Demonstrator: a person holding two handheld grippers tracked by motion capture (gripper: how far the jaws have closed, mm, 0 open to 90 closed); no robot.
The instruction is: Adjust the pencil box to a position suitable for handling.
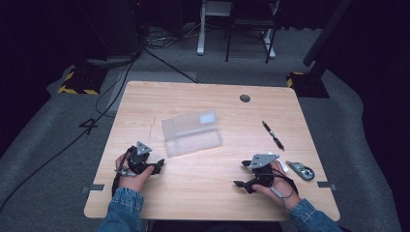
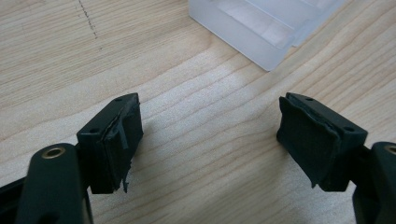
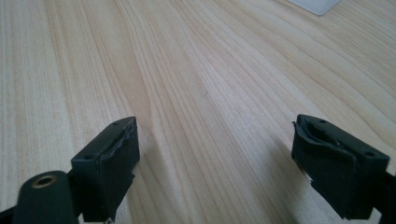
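- I'm seeing a frosted plastic box [image 1: 192, 133] lying flat on the grained wood table [image 1: 208, 193]
- I'm keeping both the left gripper [image 2: 210, 135] and right gripper [image 3: 215, 163] released, empty
- Grey carpet is surrounding us

Box [image 1: 192, 133] mid-table [image 1: 203, 193]; pen [image 1: 273, 135] right of it

Dim surroundings frame an evenly lit table [image 1: 203, 188]; gripper views are sharp nearby, softer farther off.
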